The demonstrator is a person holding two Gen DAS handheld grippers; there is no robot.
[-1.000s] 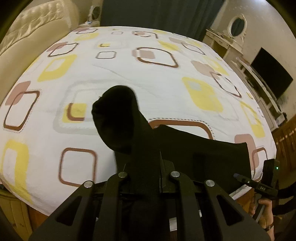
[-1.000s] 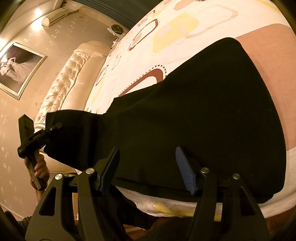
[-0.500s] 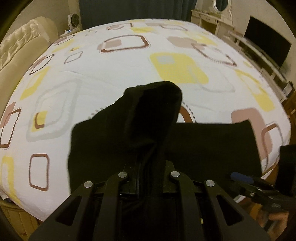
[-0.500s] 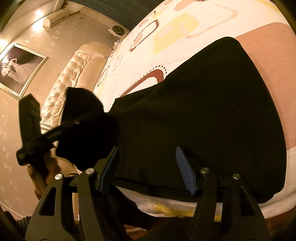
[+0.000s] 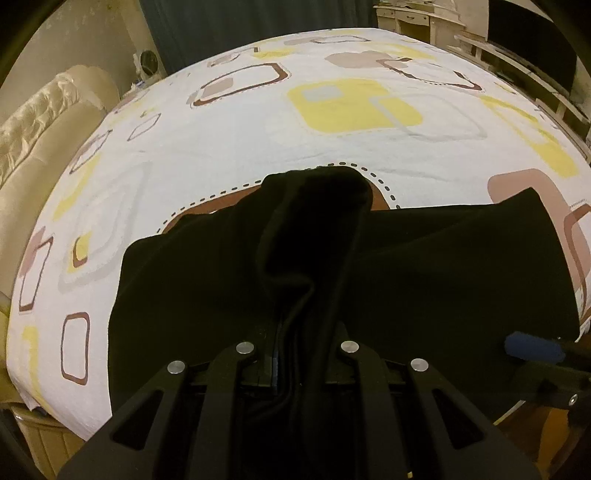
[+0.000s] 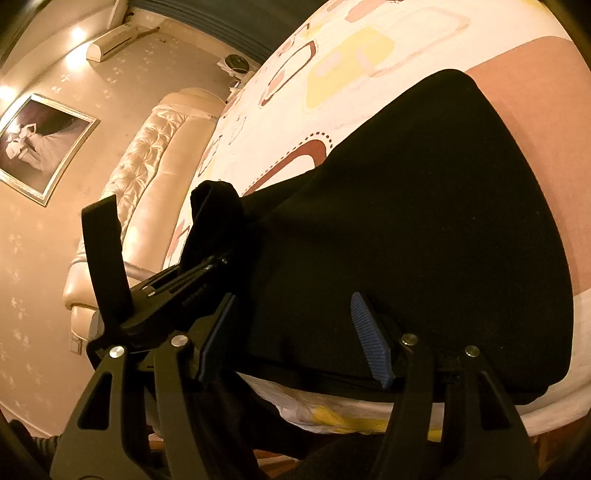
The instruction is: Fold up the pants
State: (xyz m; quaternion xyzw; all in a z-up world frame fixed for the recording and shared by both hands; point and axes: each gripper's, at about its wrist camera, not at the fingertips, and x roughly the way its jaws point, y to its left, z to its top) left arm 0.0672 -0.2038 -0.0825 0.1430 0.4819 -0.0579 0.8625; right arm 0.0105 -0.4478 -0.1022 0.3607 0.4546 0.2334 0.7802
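Black pants lie across the near edge of the bed, folded over on themselves. My left gripper is shut on a bunched end of the pants, which humps up in front of it and drapes onto the layer below. In the right wrist view the pants fill the middle. My right gripper stands open just above their near edge, nothing pressed between its blue pads. The left gripper shows at the left of that view with the cloth bunch above it.
The bed sheet is white with yellow and brown squares. A padded cream headboard runs along the left. Dark curtains hang behind the bed, and a white dresser stands at the far right. A framed picture hangs on the wall.
My left gripper has carried the held end of the pants down and toward the right gripper, over the lower layer. The right gripper has stayed in place.
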